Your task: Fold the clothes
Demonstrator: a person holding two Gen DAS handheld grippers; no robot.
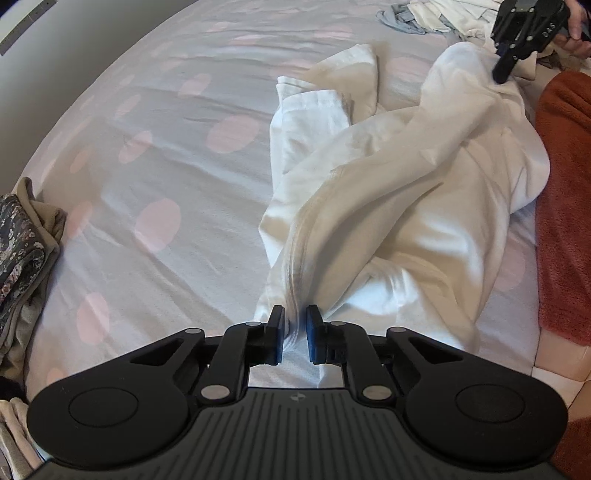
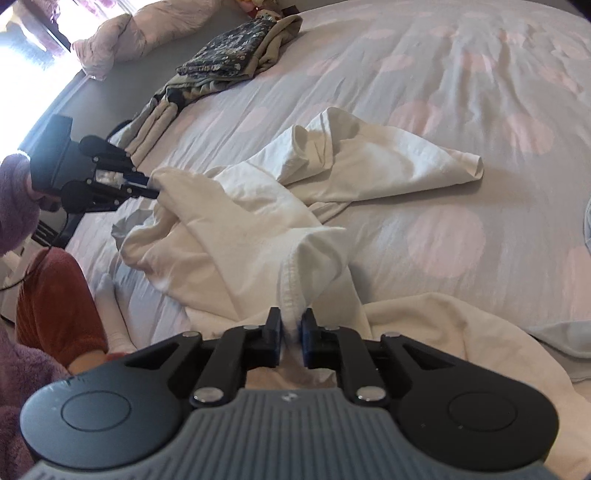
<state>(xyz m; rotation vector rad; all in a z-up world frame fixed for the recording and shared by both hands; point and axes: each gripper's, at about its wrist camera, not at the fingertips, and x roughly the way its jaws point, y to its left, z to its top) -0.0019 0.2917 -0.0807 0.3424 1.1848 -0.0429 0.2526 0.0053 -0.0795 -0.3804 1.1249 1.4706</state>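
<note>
A crumpled white garment [image 1: 388,184] lies across the grey bed sheet with pink dots [image 1: 166,166]. In the left wrist view my left gripper [image 1: 294,317] is shut on a bunched seam edge of that garment, the cloth pinched between its pads. At the top right of that view my right gripper [image 1: 502,74] bites the garment's far end. In the right wrist view my right gripper [image 2: 290,321] is shut on a stitched hem of the white garment [image 2: 240,229], and my left gripper [image 2: 153,186] holds the other end at the left.
A stack of folded patterned and beige clothes [image 2: 221,55] sits at the bed's far side. Unfolded clothes [image 1: 436,14] are heaped beyond the right gripper. A cream cloth [image 2: 461,332] lies by my right gripper. A person's rust-red fleece leg [image 2: 55,295] and purple sleeve [image 2: 14,199] border the bed.
</note>
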